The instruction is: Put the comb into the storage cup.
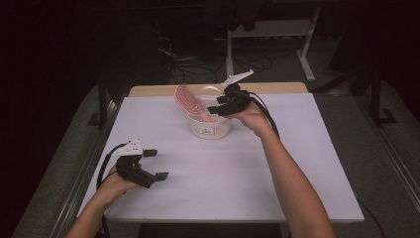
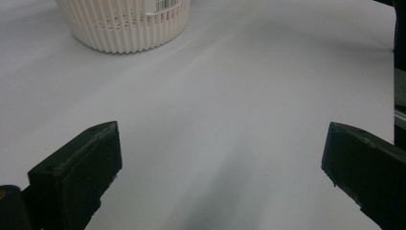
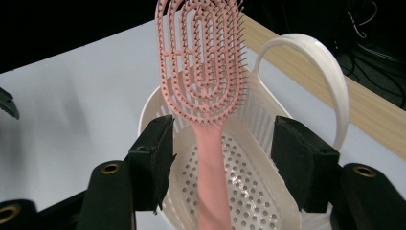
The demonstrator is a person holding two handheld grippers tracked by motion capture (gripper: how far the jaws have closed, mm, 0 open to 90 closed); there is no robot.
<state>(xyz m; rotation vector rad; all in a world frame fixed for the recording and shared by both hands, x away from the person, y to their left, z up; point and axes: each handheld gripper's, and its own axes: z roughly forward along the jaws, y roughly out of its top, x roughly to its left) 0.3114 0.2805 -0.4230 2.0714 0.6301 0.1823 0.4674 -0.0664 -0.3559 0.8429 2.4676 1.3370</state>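
Observation:
A pink hairbrush [image 1: 190, 101] [image 3: 201, 62] stands tilted in a white slatted basket [image 1: 210, 130] [image 3: 148, 108], handle down and head leaning over the rim. My right gripper [image 1: 219, 105] [image 3: 222, 139] hovers over the basket, open. Its jaws stand on either side of the brush handle with a gap on both sides. My left gripper [image 1: 156, 164] [image 2: 220, 148] rests low at the table's front left, open wide with nothing between its jaws. In the left gripper view the basket [image 2: 124, 24] stands farther off, ahead of the jaws.
The basket's white hoop handle [image 3: 325, 62] arches up on its far side. A white sheet covers the table [image 1: 297, 163], with a wooden strip [image 1: 148, 90] along the far edge. Behind the table are dark floor, cables and a desk frame [image 1: 307, 54].

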